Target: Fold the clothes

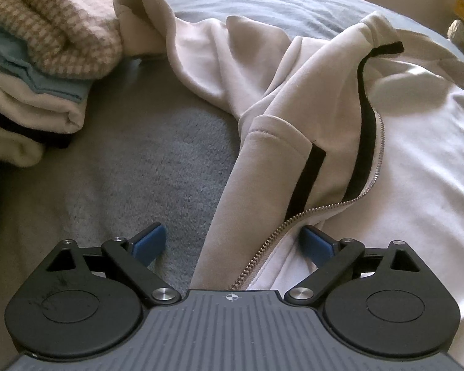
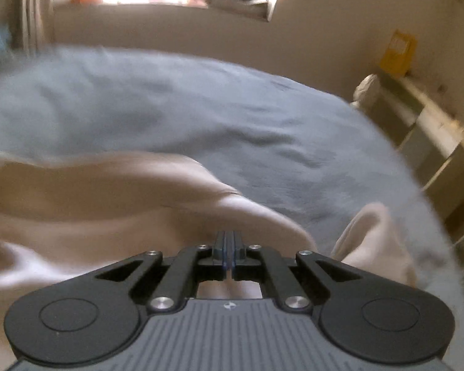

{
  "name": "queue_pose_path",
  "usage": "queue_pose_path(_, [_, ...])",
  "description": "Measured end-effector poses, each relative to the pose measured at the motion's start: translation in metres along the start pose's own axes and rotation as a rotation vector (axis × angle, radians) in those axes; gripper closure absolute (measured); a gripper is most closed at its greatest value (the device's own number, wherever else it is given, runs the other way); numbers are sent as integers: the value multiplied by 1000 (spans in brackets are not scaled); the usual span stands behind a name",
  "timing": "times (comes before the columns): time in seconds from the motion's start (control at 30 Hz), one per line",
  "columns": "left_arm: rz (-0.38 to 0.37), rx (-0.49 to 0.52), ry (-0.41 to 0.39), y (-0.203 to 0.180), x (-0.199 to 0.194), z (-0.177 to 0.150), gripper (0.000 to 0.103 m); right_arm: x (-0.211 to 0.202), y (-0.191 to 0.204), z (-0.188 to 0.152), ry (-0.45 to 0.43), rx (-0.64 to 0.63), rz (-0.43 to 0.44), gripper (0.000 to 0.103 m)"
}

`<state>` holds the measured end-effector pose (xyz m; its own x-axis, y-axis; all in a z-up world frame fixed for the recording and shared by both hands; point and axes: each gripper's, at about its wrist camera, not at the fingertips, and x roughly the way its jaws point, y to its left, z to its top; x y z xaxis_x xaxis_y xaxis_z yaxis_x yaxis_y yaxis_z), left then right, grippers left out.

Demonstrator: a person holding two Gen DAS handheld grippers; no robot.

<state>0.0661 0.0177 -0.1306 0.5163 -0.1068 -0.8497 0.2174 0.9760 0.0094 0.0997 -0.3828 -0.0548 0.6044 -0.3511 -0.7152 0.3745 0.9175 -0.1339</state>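
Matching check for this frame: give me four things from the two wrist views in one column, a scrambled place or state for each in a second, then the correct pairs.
Column 1
1. left gripper
2. right gripper
3. zip-up jacket
4. folded stack of clothes

Column 2
A. lies unzipped on the grey-blue blanket
B. jaws shut, pale cloth at the tips
C. sits at the far left
D. jaws wide open over the zipper

Pairs: 1-D, 2-B, 3-A, 4-C
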Motion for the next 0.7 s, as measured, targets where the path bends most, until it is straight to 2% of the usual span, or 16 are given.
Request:
queue_pose_path(0.1, [-6,1,-7,0,-3,1,8,-58,-18,-7,-2,155,234,97])
queue_pose_path(0.17, [-14,3,-18,0,-7,1,8,-79,-31,-16,65,256,441,83])
queue_pose_path(0.2, [-12,3,-22,0,-10,1,8,-88,-36,-21,108,304,536,68])
queue_pose_path(0.23, [-11,2,-25,0,-13,0,8,-87,-35,-29,188,338,591,59])
queue_pose_path(0.27, [-10,1,-29,0,-16,0,8,-86,-32,-38,264,362,636,59])
queue_pose_path(0.33, [-6,2,-36,-1,-24,0,9,-82,-11,-60,364,298,634,60])
queue_pose_path(0.43, [1,30,-43,-6,-41,-3,9,-81,46,-95,394,51,550,64])
queue_pose_path(0.5, [7,56,-47,-10,-53,-6,9,-80,75,-117,384,-55,510,66])
queue_pose_path(0.6, [16,90,3,-10,-61,-16,9,-88,97,-151,379,-174,414,66])
queue_pose_path(0.7, [22,73,66,1,-64,-31,9,-115,82,-189,385,-287,334,67])
